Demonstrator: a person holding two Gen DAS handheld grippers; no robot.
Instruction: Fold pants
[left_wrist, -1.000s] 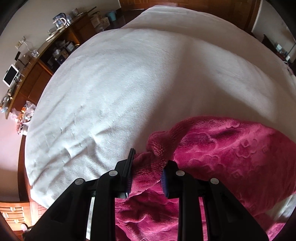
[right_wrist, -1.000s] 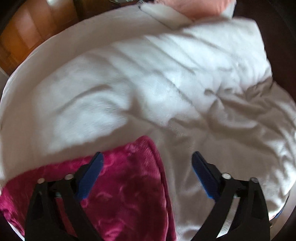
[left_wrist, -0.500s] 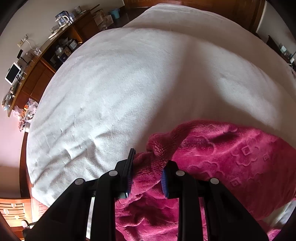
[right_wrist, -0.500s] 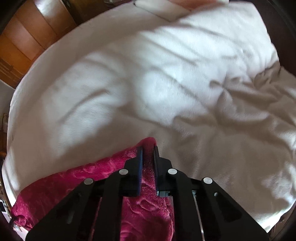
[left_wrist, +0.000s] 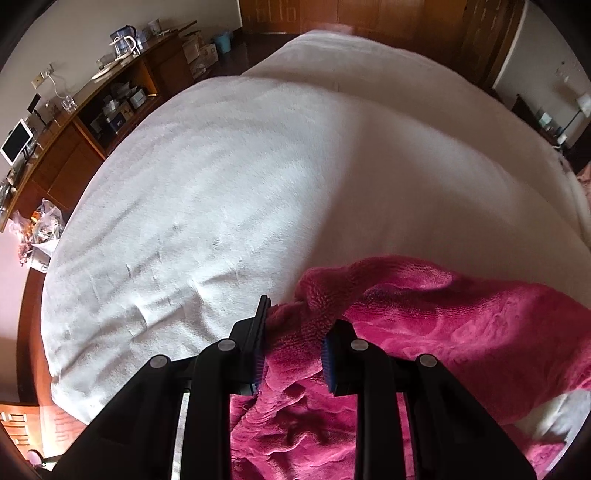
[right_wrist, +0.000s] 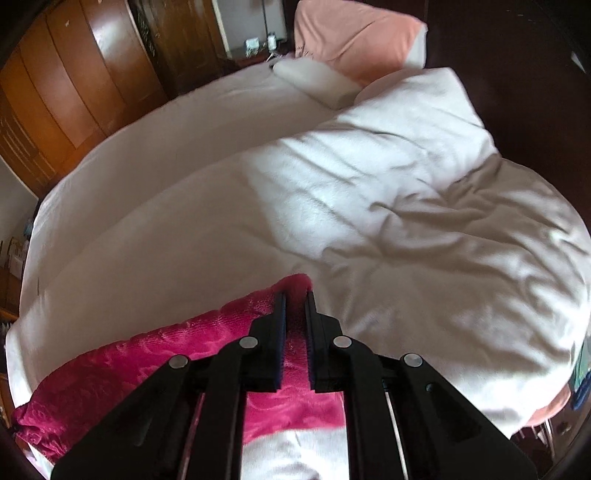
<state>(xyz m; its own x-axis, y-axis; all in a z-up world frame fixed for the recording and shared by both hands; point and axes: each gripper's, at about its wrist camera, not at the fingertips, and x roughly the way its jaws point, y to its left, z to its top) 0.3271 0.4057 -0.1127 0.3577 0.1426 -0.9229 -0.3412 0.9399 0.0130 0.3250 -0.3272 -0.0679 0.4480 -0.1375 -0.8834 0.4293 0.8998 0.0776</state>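
Pants (left_wrist: 443, 325): magenta fleece, bunched on the white bed (left_wrist: 258, 177) at its near edge, and both claws have a piece of them!
Left claw (left_wrist: 293, 332): clenched on a thick wad of the pants, fabric bulging up between the two blue-padded fingers (left_wrist: 327, 354) and spilling past the tips.
Pants, left view: from the left claw the cloth runs off to the right in a long rumpled band across the bed, embossed pattern showing.
Bed, left view: white cover, lightly creased, stretching away beyond the pants.
Sideboard (left_wrist: 74, 122): dark wood, left of the bed against the wall, with a kettle (left_wrist: 123, 38) and a small white screen (left_wrist: 15, 142) on top.
Right claw (right_wrist: 295, 314): clamped tight on a narrow edge of the pants (right_wrist: 147, 354), fingers nearly together, a strip of magenta pinched between them and a tip poking out beyond.
Pants, right view: from the right claw the cloth trails back to the left along the near side of the bed (right_wrist: 184, 221).
Duvet (right_wrist: 424, 206): white, wrinkled, heaped on the bed to the right of the pants.
Pillow (right_wrist: 354, 33): pink, at the far end of the bed, a white one (right_wrist: 317, 81) just in front of it.
Wardrobe (right_wrist: 74, 81): brown wood, beyond the bed on the left.
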